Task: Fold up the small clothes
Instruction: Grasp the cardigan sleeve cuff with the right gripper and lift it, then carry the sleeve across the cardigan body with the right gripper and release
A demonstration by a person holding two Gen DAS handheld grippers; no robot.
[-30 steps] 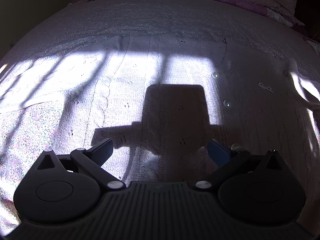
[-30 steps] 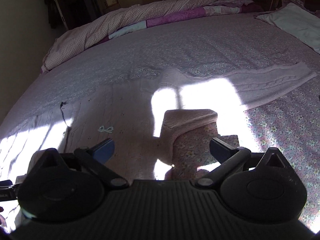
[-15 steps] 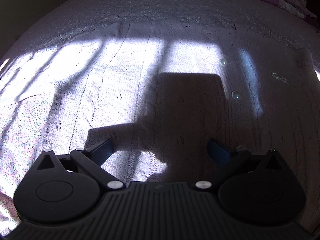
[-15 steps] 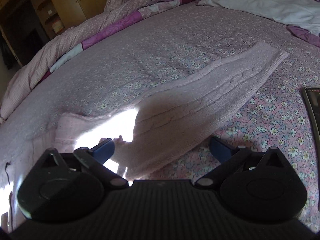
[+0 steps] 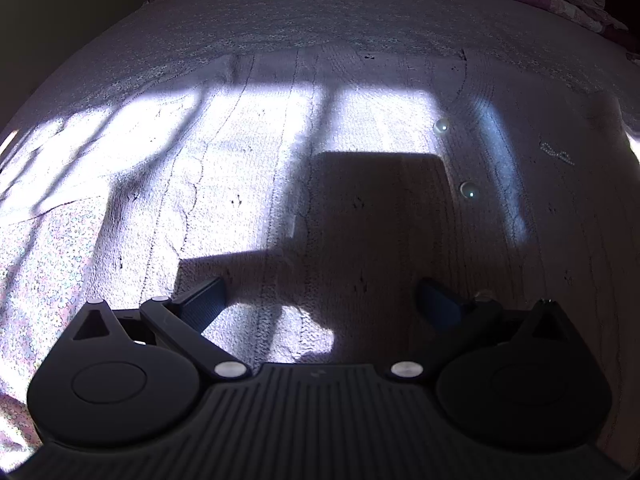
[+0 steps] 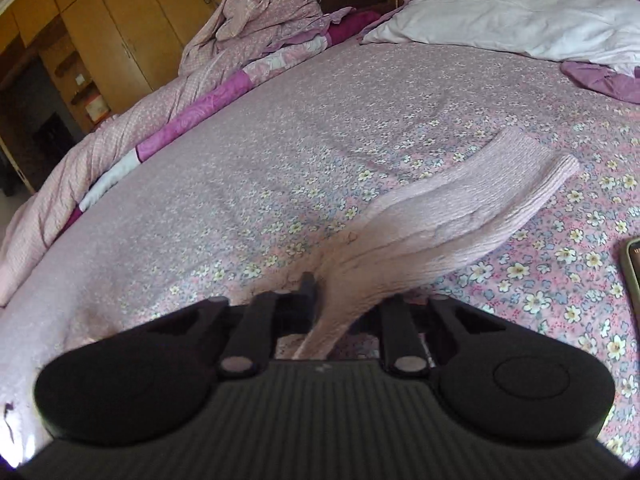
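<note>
A pale pink knitted cardigan (image 5: 248, 168) lies spread flat on the bed, with round pearl buttons (image 5: 441, 125) down its front. My left gripper (image 5: 320, 300) is open just above the cardigan's body and holds nothing. In the right wrist view one sleeve (image 6: 472, 208) of the cardigan stretches away to the right, its ribbed cuff (image 6: 536, 168) resting on the floral sheet. My right gripper (image 6: 316, 292) is shut on the sleeve near its shoulder end; the knit bunches between the jaws.
The floral bedsheet (image 6: 304, 160) covers the bed. A crumpled quilt (image 6: 168, 112) lies along the far edge, a white pillow (image 6: 504, 20) at the head. A phone (image 6: 632, 264) lies at the right edge. Wooden wardrobes (image 6: 120, 20) stand behind.
My right gripper has swung to the right along the sleeve and closed on it. My left gripper has stayed open over the cardigan's body, shifting only slightly.
</note>
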